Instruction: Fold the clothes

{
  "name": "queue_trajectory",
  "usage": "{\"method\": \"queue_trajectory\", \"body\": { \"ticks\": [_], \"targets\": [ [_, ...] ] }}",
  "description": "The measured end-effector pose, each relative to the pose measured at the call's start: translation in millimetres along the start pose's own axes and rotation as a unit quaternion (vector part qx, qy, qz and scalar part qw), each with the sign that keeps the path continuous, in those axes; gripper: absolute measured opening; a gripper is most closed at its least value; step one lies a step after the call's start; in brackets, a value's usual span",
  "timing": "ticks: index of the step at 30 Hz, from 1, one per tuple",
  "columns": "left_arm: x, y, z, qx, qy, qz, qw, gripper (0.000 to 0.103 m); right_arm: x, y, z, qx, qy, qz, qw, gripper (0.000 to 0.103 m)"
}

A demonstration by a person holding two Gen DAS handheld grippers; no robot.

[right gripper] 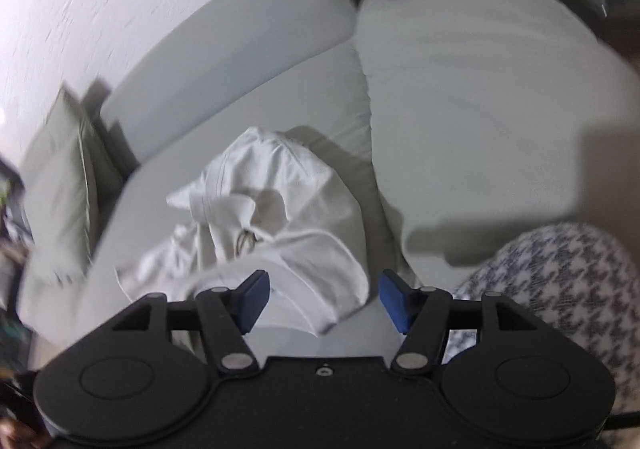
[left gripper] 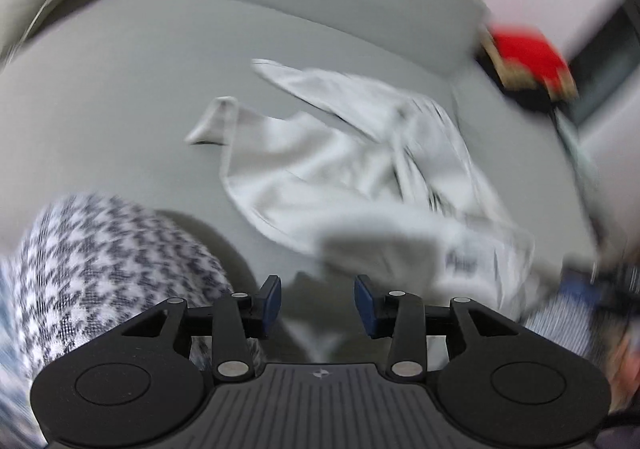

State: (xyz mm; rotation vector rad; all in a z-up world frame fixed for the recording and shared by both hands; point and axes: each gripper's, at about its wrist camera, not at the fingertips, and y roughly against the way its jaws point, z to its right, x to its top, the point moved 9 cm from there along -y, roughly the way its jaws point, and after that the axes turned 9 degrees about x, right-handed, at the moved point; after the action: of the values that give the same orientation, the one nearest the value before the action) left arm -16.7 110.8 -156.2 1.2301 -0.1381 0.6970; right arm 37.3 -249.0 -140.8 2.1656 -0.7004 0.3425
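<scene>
A crumpled white garment (left gripper: 360, 153) lies in a heap on the grey sofa seat (left gripper: 120, 97). It also shows in the right wrist view (right gripper: 280, 209), on the sofa seat (right gripper: 304, 89). My left gripper (left gripper: 317, 303) is open and empty, held above the garment's near edge. My right gripper (right gripper: 323, 303) is open and empty, just above the garment's near right corner. Both views are blurred by motion.
The person's houndstooth-patterned leg (left gripper: 92, 265) is at the lower left of the left wrist view and at the lower right of the right wrist view (right gripper: 560, 289). A red and black object (left gripper: 528, 65) lies at the sofa's far end. A cushion (right gripper: 60, 185) leans at the left.
</scene>
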Motion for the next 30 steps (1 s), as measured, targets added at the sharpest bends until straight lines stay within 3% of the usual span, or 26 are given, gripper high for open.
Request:
{"method": "queue_trajectory", "body": {
  "ticks": [3,10,14,18,20,24,26,30],
  "targets": [
    [10.2,-22.4,-2.9,-0.034,0.078,-0.011,0.9963,0.037,1.6,-5.6,5.6,0.014,-0.046,0.005,0.999,0.06],
    [18.1,-37.2,-20.1,-0.023,0.142,-0.004,0.9897,0.038,-10.0,-14.0,-7.0,0.025,-0.011,-0.002,1.0,0.062],
    [20.4,-33.0,-32.5,-0.039,0.17,-0.001,0.9846,0.044,-8.9,-16.7,-1.7,0.036,-0.032,-0.004,0.999,0.064],
    [19.8,-54.5,-27.0,-0.042,0.17,-0.026,0.9842,0.047,-6.5,-22.7,4.3,0.047,-0.058,-0.001,0.997,0.064],
    [22.2,-60.1,-27.8,-0.051,0.177,-0.023,0.9827,0.05,-4.5,-23.3,7.4,0.051,-0.071,0.004,0.996,0.064],
    [30.3,-65.0,-35.4,-0.1,0.223,-0.023,0.9694,0.051,-2.5,-22.3,15.0,0.057,-0.088,0.014,0.994,0.065],
    [33.2,-69.8,-39.0,-0.123,0.246,-0.026,0.9611,0.047,-2.1,-23.0,21.0,0.057,-0.098,0.016,0.993,0.065],
    [33.2,-66.4,-30.5,-0.159,0.244,-0.028,0.9563,0.03,-0.4,-26.1,28.0,0.072,-0.12,0.017,0.99,0.065]
  ]
}}
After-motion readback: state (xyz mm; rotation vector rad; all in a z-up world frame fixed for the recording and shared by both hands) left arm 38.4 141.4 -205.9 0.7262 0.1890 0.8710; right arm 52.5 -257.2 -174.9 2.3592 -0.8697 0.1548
